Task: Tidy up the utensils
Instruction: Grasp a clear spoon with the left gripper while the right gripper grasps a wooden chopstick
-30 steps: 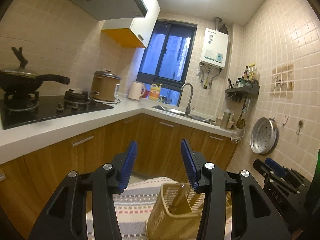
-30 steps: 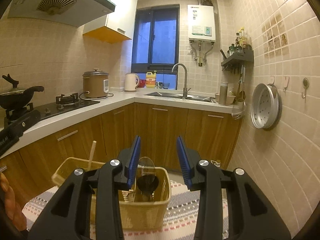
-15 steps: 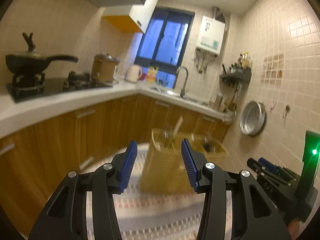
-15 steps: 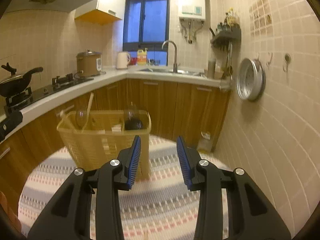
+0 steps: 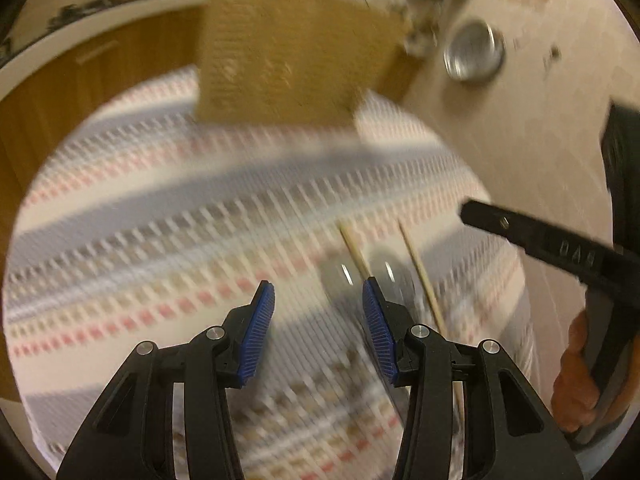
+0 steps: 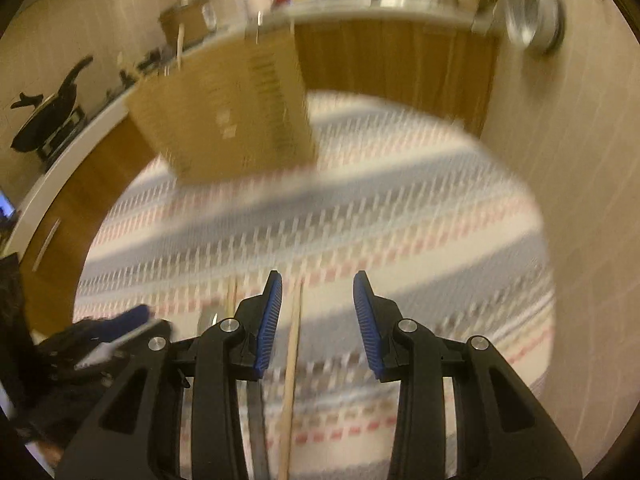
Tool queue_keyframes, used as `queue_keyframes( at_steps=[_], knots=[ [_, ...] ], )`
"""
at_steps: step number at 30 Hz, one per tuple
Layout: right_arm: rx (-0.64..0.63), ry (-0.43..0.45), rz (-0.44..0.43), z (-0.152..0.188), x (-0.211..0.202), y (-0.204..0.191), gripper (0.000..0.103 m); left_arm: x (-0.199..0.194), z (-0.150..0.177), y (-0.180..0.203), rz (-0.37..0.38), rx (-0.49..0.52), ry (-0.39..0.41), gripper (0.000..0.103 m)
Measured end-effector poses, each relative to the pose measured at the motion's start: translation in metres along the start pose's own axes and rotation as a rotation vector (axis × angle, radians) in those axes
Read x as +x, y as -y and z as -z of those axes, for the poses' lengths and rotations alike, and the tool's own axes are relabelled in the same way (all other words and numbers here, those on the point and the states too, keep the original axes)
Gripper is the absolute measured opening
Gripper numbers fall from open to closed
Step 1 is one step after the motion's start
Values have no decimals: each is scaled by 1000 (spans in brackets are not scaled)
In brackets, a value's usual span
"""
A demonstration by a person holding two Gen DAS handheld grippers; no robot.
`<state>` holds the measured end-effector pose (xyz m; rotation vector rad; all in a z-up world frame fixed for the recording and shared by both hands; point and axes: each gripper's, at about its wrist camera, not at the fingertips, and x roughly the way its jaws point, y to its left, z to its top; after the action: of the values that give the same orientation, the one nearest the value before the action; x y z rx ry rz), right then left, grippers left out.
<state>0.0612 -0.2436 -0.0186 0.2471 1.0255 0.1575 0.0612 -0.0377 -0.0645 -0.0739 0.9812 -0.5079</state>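
Observation:
Both views are blurred by motion. A yellow woven utensil basket (image 5: 288, 52) stands at the far end of a striped cloth (image 5: 180, 220); it also shows in the right wrist view (image 6: 232, 108), with utensil handles sticking out. Two wooden chopsticks (image 5: 418, 268) and grey spoon-like shapes (image 5: 340, 280) lie on the cloth just beyond my left gripper (image 5: 318, 308), which is open and holds nothing. My right gripper (image 6: 318, 308) is open too, above the cloth. One chopstick (image 6: 292, 360) runs under it by its left finger.
Wooden cabinets (image 6: 400, 60) and a white counter ring the cloth on the left and far side. The tiled wall (image 6: 580, 200) with a hanging metal steamer tray (image 5: 474, 54) is close on the right. A hand (image 5: 576, 380) holds the right gripper (image 5: 520, 232) at that edge.
Both grippers have tipped down and sunk toward the striped cloth. The basket has slid to the top of each view, and chopsticks and spoons have come into sight. The jaws kept their gaps.

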Motion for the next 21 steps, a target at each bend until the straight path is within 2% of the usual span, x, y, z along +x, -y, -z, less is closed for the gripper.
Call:
queue_keyframes(
  at_steps=[3, 6, 7, 9, 11, 16, 18, 20, 21],
  knots=[
    [-27, -45, 8, 10, 10, -3, 34, 9, 11, 16, -39, 51, -23, 51],
    [-36, -77, 14, 17, 18, -6, 33, 15, 18, 28, -164, 104, 2, 50],
    [-31, -88, 8, 17, 21, -6, 32, 15, 17, 31, -182, 116, 5, 49],
    [-28, -96, 8, 17, 22, -5, 29, 15, 17, 33, -185, 134, 12, 43],
    [-26, -92, 17, 17, 22, -3, 28, 15, 18, 33, -187, 132, 18, 42],
    [-26, -111, 40, 17, 28, -3, 28, 18, 23, 45, -264, 169, 46, 41],
    [-40, -117, 49, 13, 33, -4, 27, 17, 23, 46, -286, 186, 47, 33],
    [-58, -123, 73, 10, 37, -8, 24, 15, 22, 42, -298, 183, 43, 15],
    [-67, -129, 88, 7, 40, -11, 22, 13, 20, 36, -299, 171, 40, 14]
  ],
)
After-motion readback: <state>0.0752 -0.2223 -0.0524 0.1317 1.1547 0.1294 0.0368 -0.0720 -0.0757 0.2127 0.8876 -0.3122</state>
